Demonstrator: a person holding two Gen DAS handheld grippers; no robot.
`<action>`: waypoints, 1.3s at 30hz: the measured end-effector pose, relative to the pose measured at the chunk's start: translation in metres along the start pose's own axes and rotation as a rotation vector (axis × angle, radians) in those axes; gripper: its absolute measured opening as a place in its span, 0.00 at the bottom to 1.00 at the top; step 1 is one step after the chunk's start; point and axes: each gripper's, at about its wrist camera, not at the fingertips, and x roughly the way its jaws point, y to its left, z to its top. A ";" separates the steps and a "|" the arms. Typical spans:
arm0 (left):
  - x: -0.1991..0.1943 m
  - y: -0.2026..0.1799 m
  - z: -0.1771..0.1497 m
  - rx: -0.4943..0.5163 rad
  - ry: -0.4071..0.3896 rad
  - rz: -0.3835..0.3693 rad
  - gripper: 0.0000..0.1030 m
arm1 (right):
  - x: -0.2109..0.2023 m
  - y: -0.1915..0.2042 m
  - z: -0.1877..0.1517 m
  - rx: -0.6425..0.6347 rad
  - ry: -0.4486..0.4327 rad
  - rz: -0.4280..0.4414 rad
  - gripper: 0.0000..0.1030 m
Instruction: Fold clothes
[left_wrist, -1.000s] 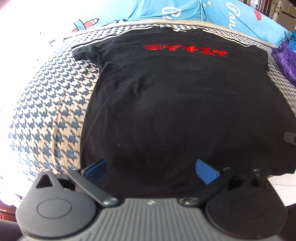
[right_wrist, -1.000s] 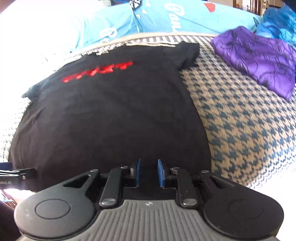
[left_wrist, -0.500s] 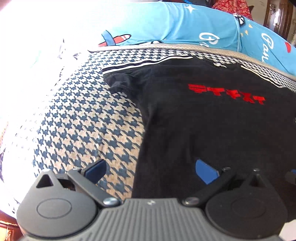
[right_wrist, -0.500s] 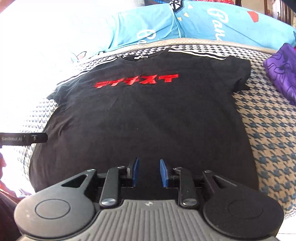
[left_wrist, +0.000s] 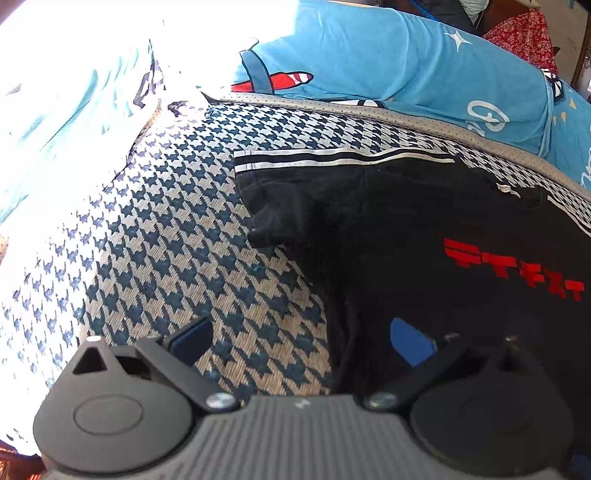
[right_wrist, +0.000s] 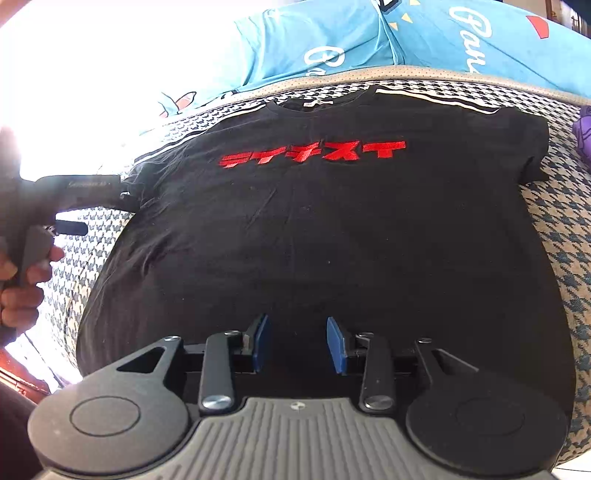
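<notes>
Between the left gripper's (left_wrist: 301, 338) wide-spread blue pads (left_wrist: 410, 345), which grasp nothing, runs the side edge of a black T-shirt (left_wrist: 424, 229): one pad hangs over the houndstooth cushion (left_wrist: 166, 240), the other over the cloth. Ahead of the tool the shirt's sleeve (left_wrist: 273, 206) lies rumpled, with white stripes along its shoulder. Red block characters (left_wrist: 513, 267) sit off to the tool's right; blue printed pillows (left_wrist: 406, 59) lie beyond.

From the right wrist, the right gripper (right_wrist: 297, 341) hovers over the shirt's lower middle, its jaws opening with nothing between them. The shirt lies flat, front up, collar farthest from the tool. The red print (right_wrist: 314, 153) looks like Japanese katakana, which I cannot read with certainty. A hand (right_wrist: 22, 284) at the far left holds the other tool near the sleeve.

Folding seems not yet begun; the next move probably calls for pinching the sleeve or side edge and carrying it across.
</notes>
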 end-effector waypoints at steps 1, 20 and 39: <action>0.004 0.001 0.003 -0.005 0.006 -0.005 1.00 | 0.001 0.000 0.000 0.004 -0.001 0.000 0.33; 0.033 0.009 0.028 -0.089 -0.004 -0.025 0.49 | 0.014 0.009 0.007 0.006 -0.013 -0.024 0.40; 0.040 -0.002 0.030 -0.046 -0.064 0.103 0.06 | 0.019 0.013 0.007 -0.006 -0.020 -0.033 0.44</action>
